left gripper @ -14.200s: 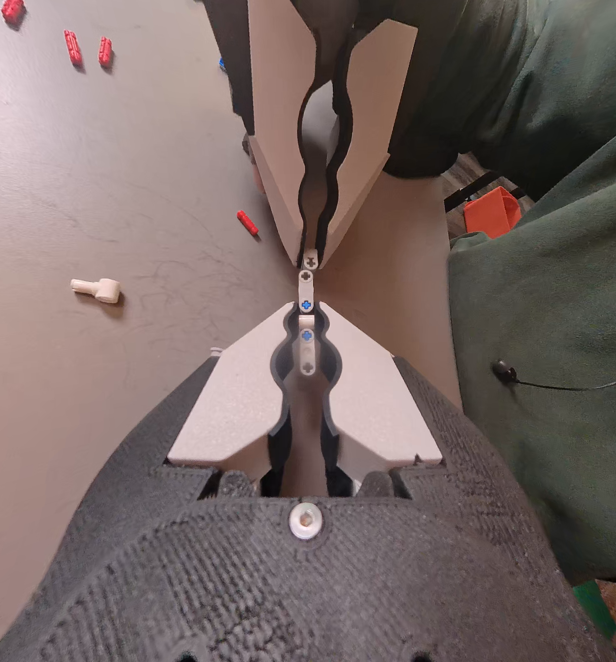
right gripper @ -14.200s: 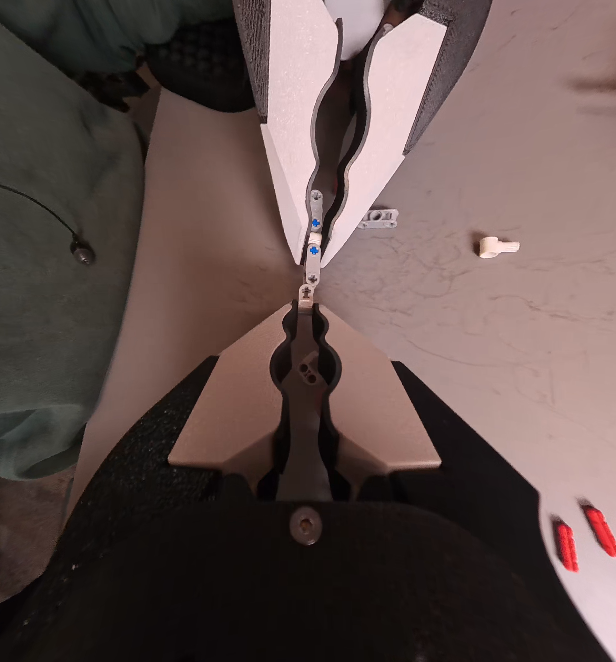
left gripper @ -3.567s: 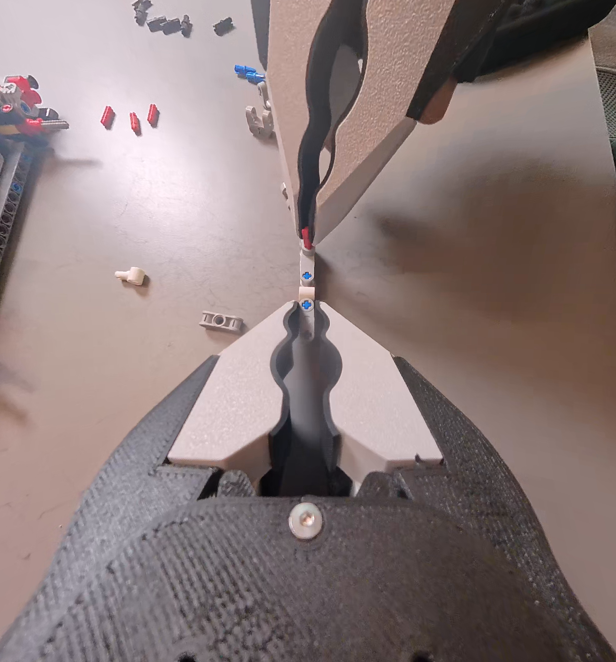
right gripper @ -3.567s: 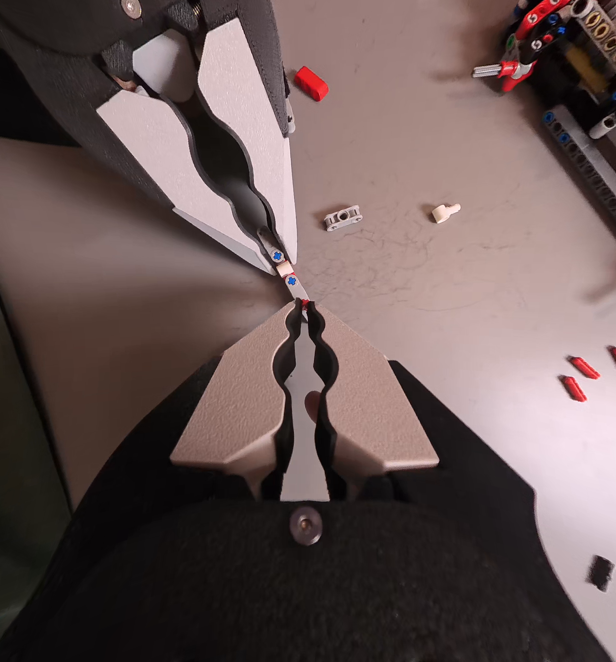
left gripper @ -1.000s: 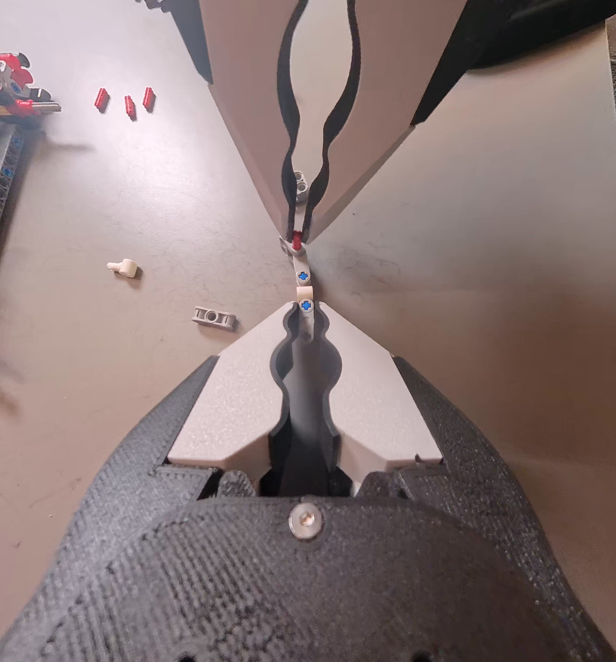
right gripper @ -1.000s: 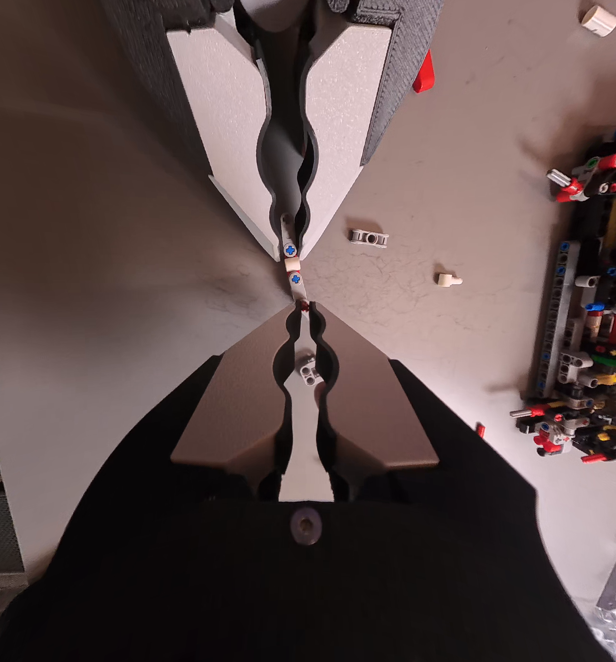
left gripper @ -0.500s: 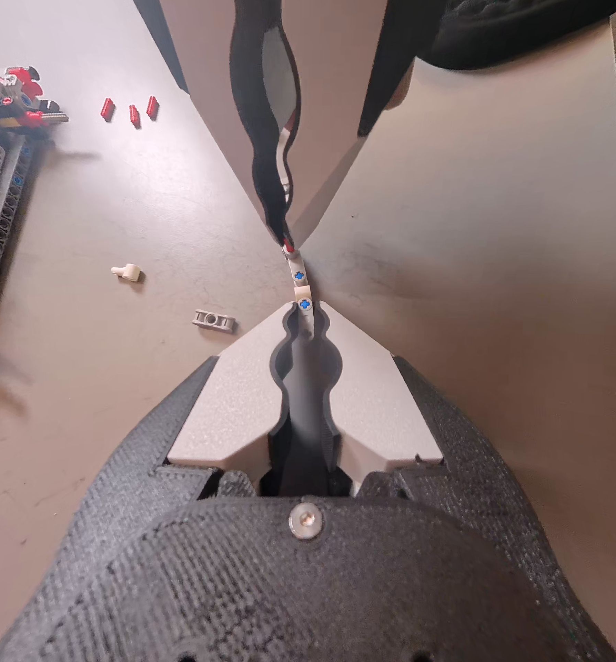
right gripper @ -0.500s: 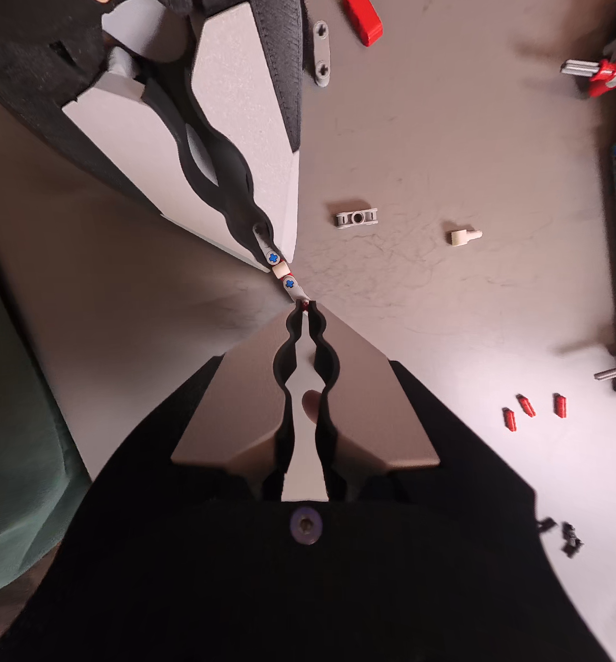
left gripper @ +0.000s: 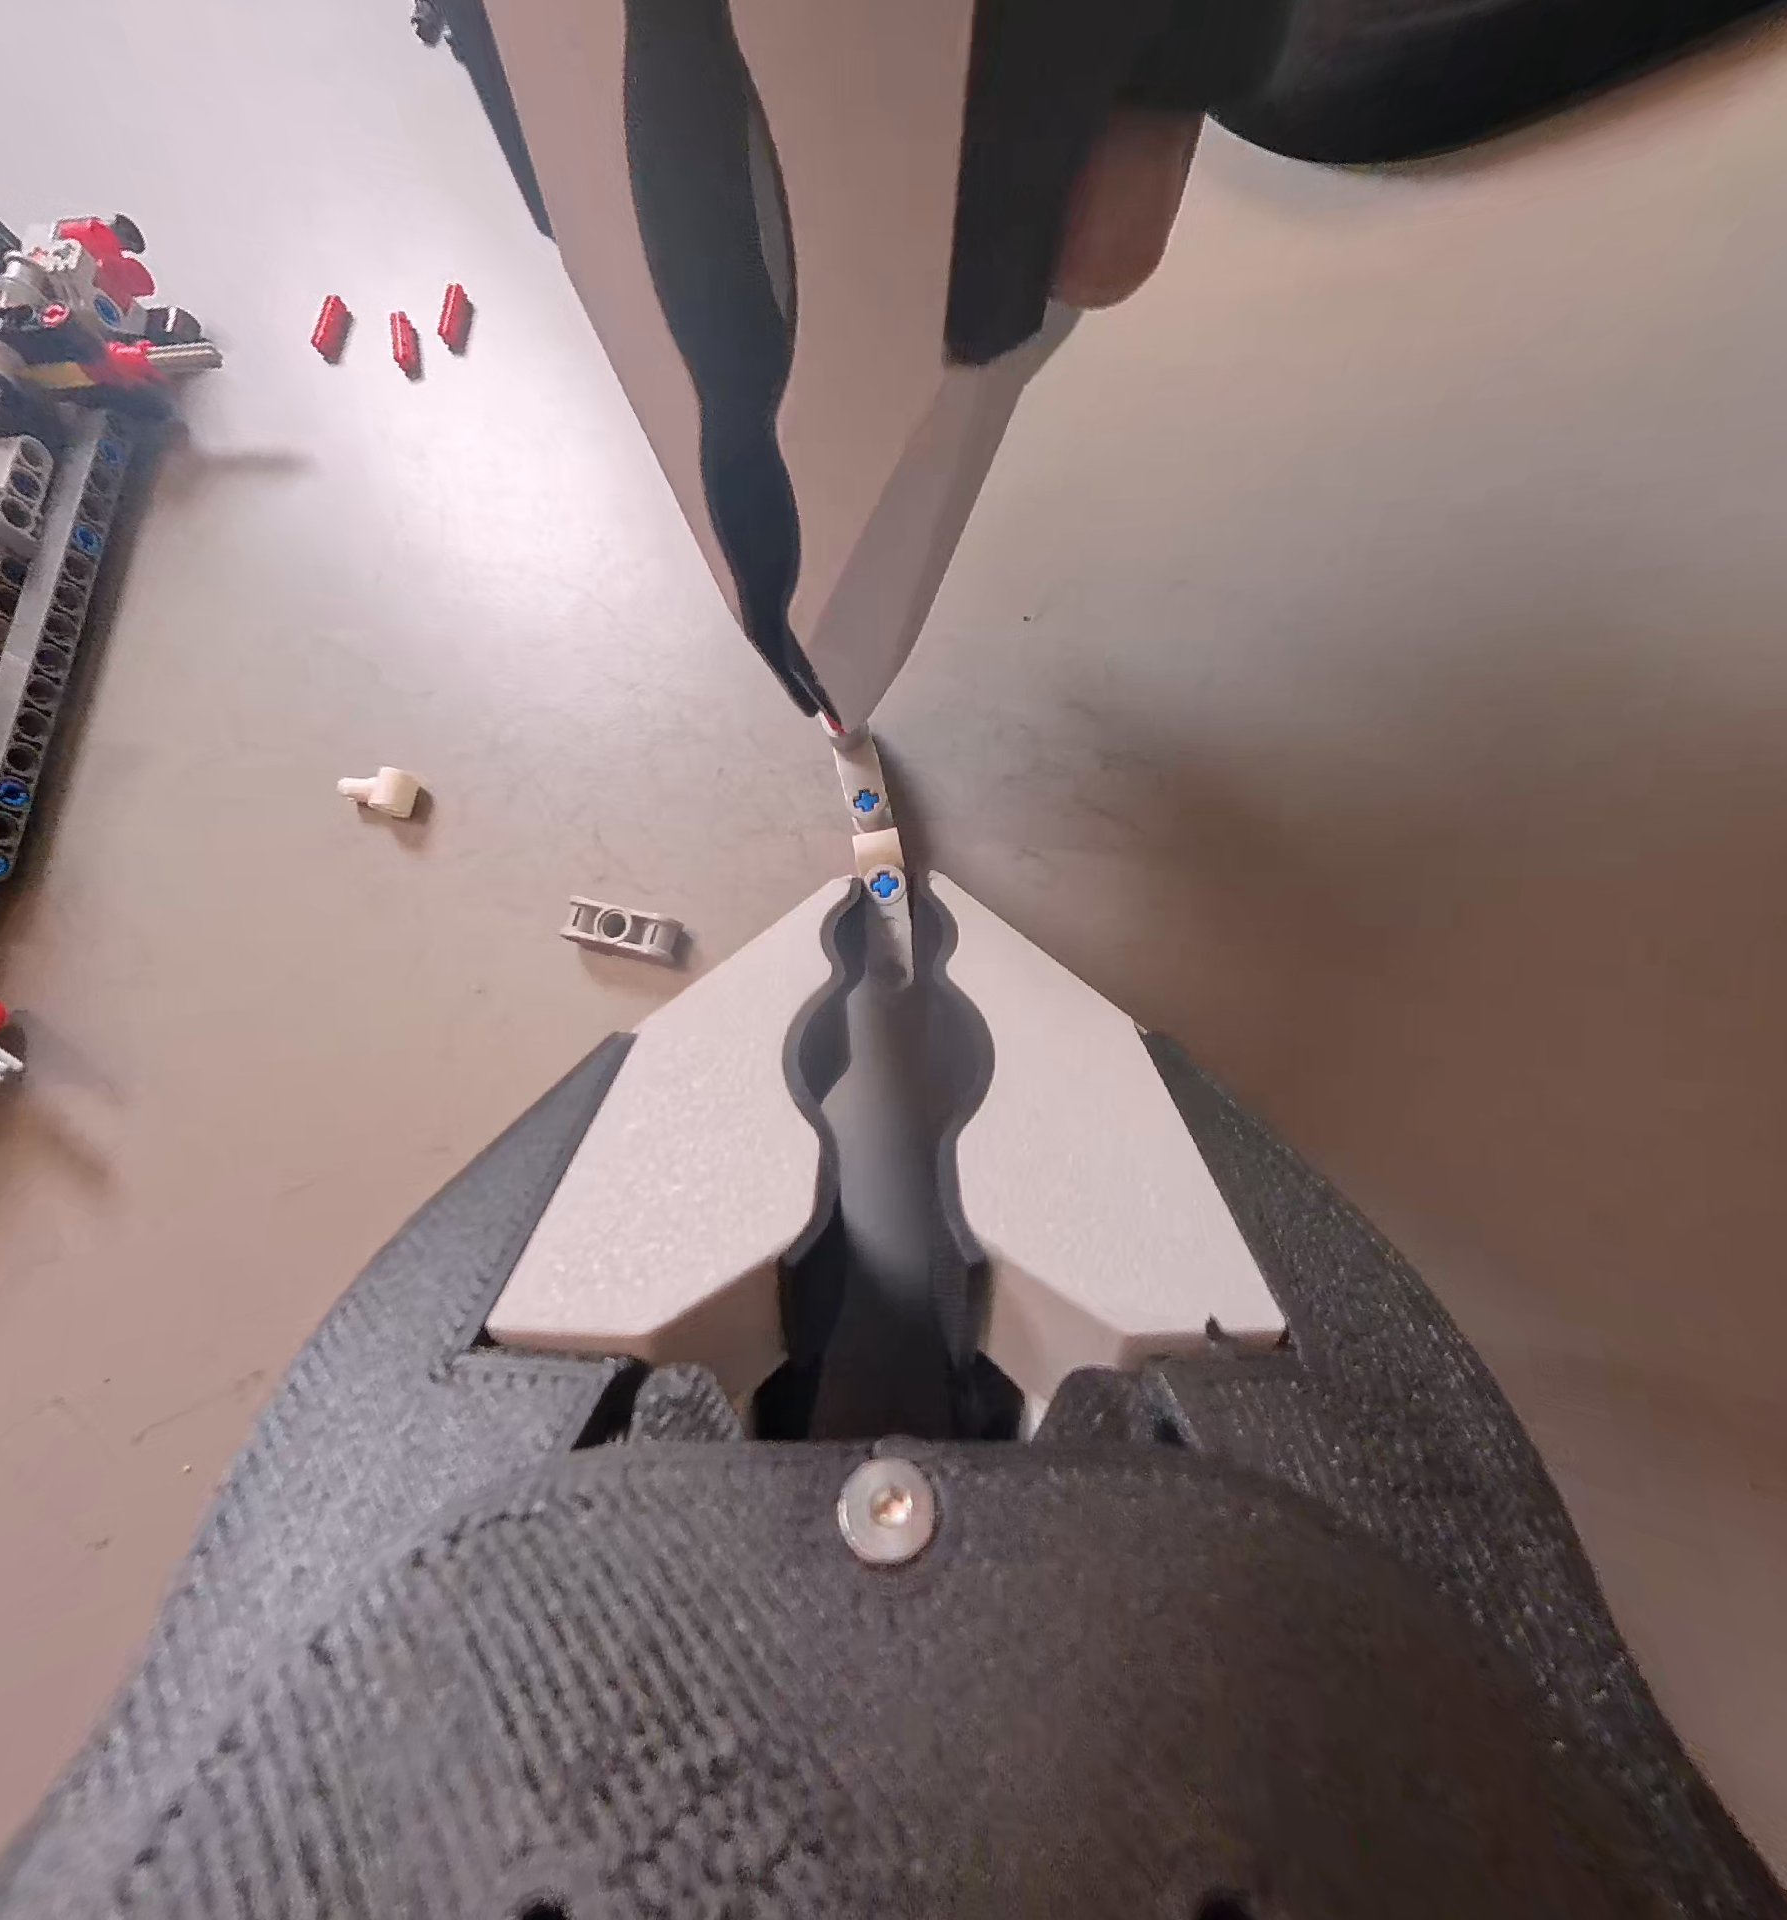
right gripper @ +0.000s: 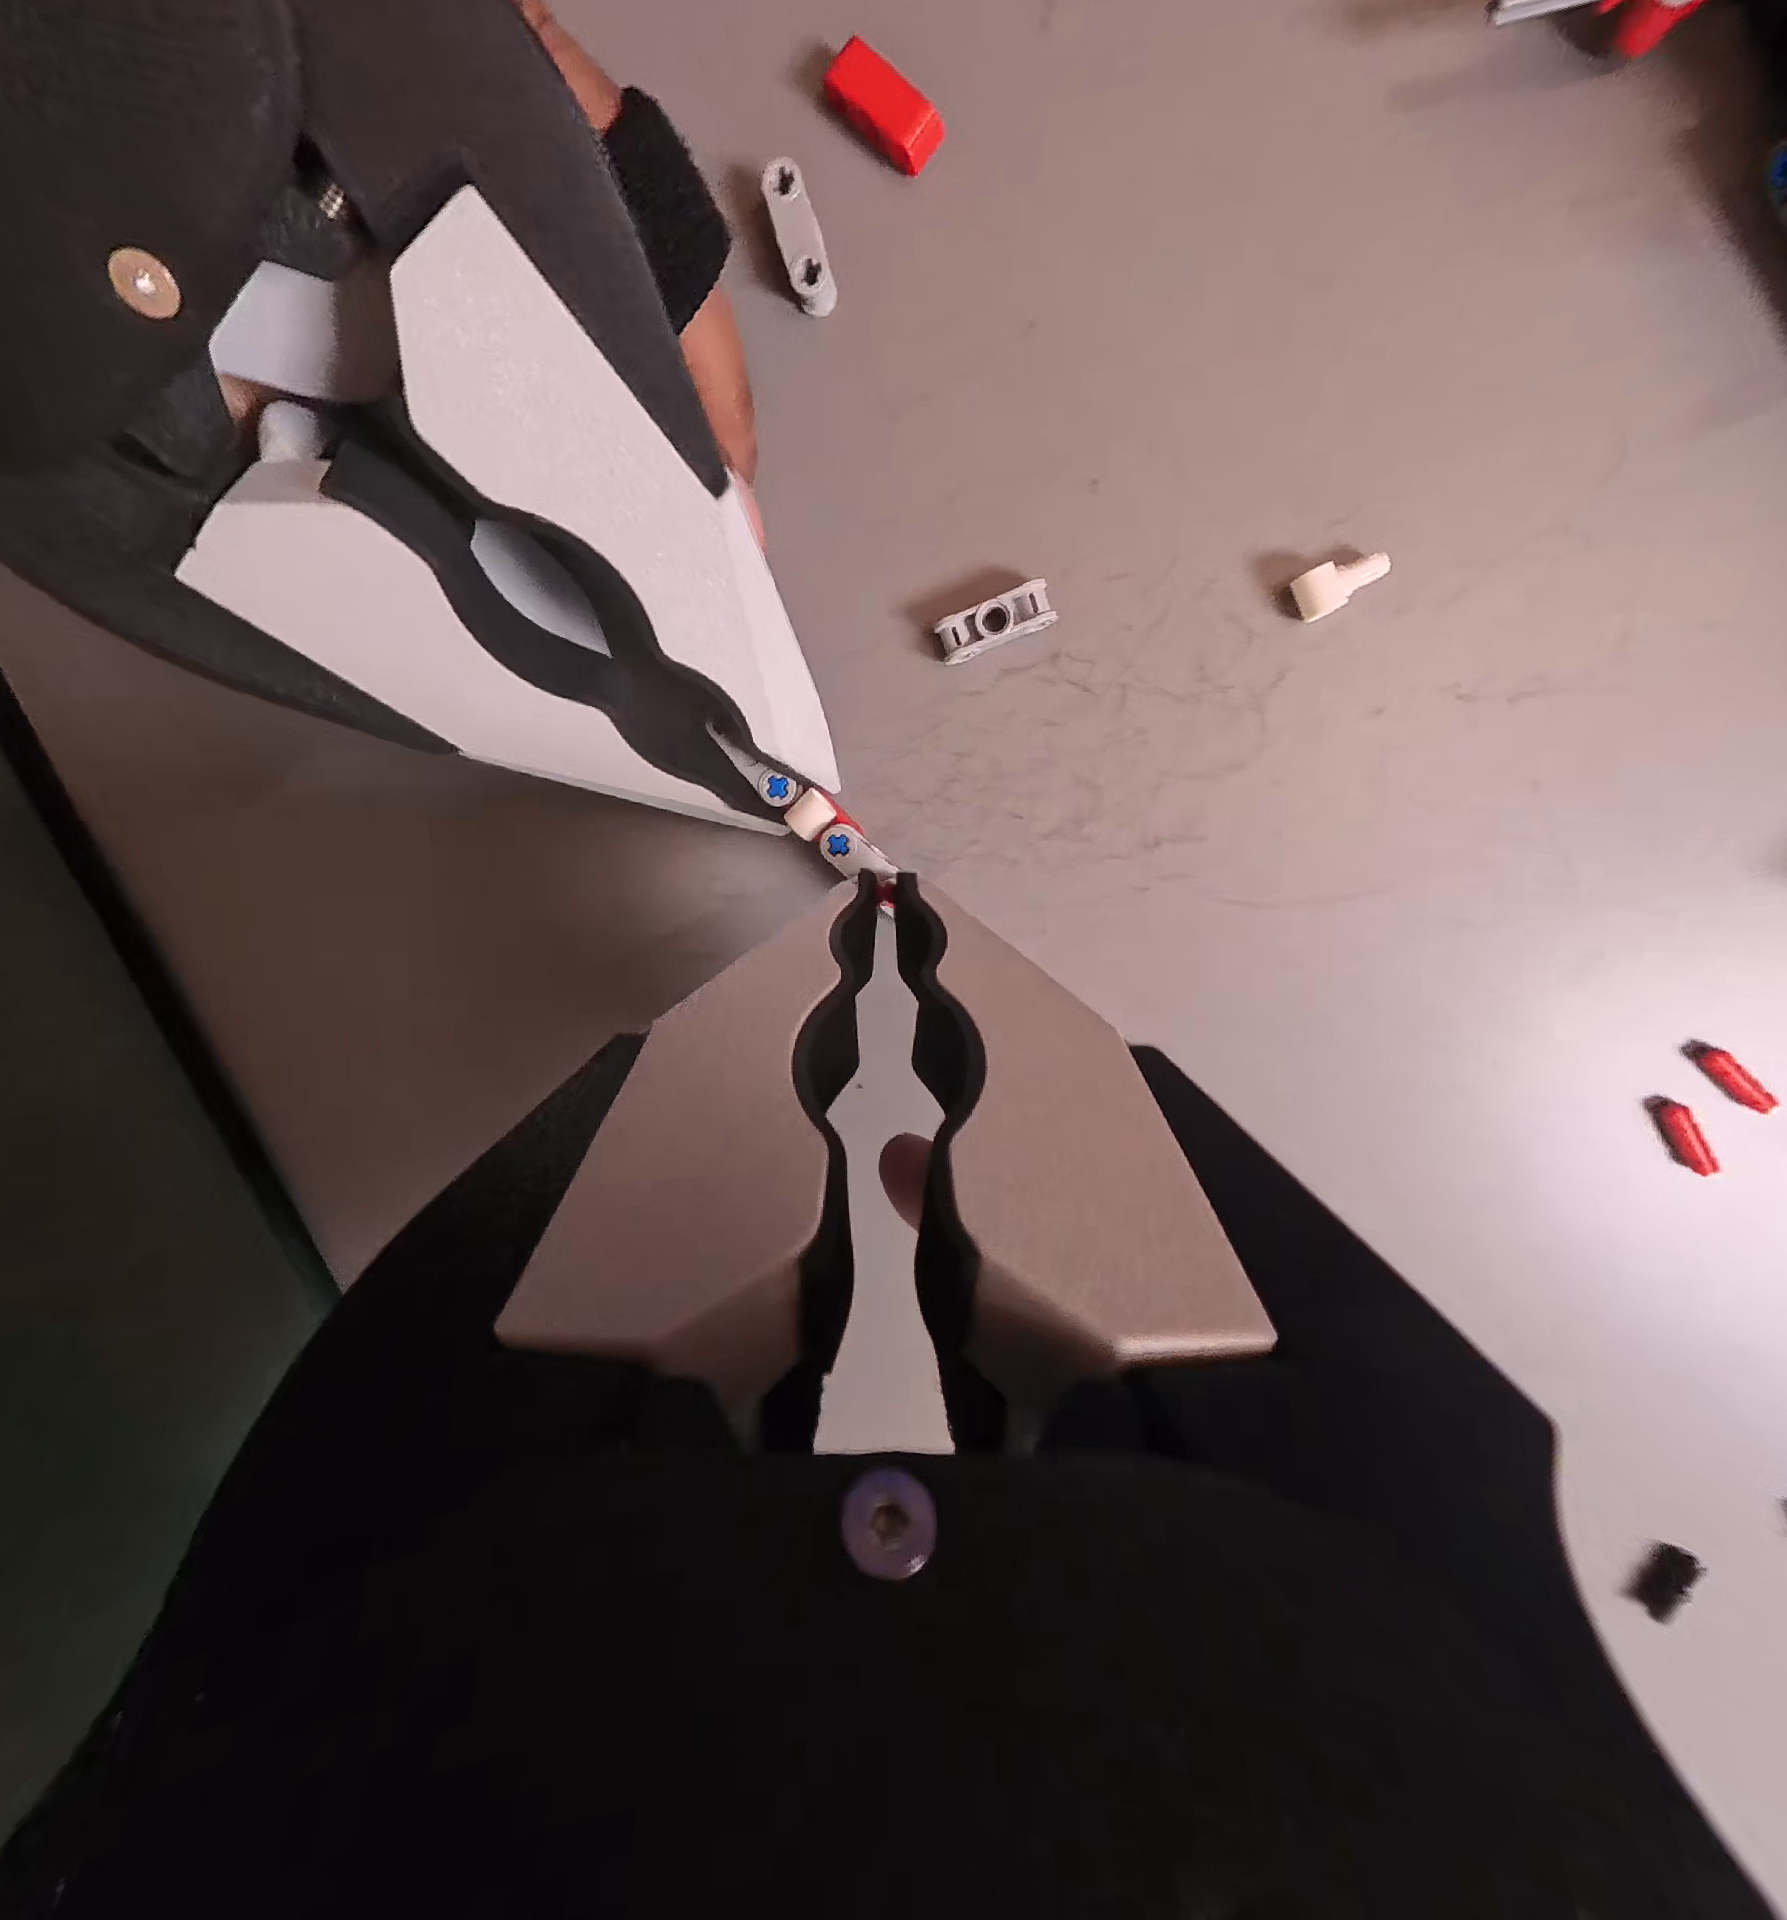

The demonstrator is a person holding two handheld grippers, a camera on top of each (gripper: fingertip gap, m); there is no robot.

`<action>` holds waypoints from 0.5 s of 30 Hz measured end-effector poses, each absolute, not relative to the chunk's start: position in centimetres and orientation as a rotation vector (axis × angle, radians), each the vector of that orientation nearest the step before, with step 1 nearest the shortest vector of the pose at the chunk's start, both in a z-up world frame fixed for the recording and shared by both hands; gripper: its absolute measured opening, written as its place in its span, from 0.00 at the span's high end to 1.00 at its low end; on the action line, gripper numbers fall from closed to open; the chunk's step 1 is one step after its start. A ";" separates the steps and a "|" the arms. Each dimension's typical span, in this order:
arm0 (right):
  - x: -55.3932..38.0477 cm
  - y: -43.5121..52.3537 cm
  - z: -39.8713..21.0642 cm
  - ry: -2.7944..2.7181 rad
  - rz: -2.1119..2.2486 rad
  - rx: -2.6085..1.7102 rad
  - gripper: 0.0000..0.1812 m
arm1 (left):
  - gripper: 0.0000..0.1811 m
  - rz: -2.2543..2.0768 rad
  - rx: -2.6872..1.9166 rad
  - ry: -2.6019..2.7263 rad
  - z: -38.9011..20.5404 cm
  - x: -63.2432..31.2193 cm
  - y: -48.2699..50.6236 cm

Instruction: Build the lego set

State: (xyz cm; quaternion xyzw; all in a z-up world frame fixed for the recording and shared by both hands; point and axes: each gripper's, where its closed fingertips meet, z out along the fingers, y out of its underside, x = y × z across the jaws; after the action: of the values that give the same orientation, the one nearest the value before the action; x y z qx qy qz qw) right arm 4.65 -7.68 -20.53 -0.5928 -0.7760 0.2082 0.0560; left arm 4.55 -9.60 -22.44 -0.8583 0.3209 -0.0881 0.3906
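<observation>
Right tool (right gripper: pixel 881 891) has swung round but stays clamped on the small red pin (right gripper: pixel 885 896), left tool (left gripper: pixel 891 902) still pinching the grey link chain (left gripper: pixel 873 831), so it's probably seating.

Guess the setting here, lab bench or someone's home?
Probably a work table used as a build bench, can't say which: plain tabletop, loose red pins, a half-built model at its edge.
</observation>
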 end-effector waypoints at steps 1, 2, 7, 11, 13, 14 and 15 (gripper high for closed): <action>4.7 -7.7 -20.5 -2.331 0.645 -1.824 0.99 | 0.96 -0.222 -2.179 0.817 -22.4 4.6 -9.6; 4.7 -7.8 -20.5 -2.315 0.659 -1.843 0.99 | 0.96 -0.222 -2.177 0.821 -22.4 4.6 -9.6; 4.9 -7.8 -20.5 -2.284 0.638 -1.881 0.99 | 0.97 -0.209 -2.165 0.841 -22.4 4.7 -9.7; 4.9 -7.8 -20.6 -2.216 0.654 -1.974 0.99 | 0.96 -0.178 -2.154 0.851 -22.4 4.7 -9.7; 4.9 -7.7 -20.6 -2.202 0.624 -1.981 0.99 | 0.96 -0.155 -2.146 0.855 -22.4 4.7 -9.7; 4.9 -7.7 -20.6 -2.191 0.612 -1.991 0.99 | 0.96 -0.142 -2.142 0.858 -22.4 4.8 -9.7; 4.9 -7.7 -20.7 -2.181 0.603 -1.996 0.99 | 0.96 -0.130 -2.137 0.862 -22.4 4.8 -9.6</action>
State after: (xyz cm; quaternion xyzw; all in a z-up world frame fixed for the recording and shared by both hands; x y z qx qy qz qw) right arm 4.87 -7.68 -20.66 -0.6602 -0.7214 0.1995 0.0620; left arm 4.77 -9.63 -22.40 -0.8468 0.3413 -0.0515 0.4047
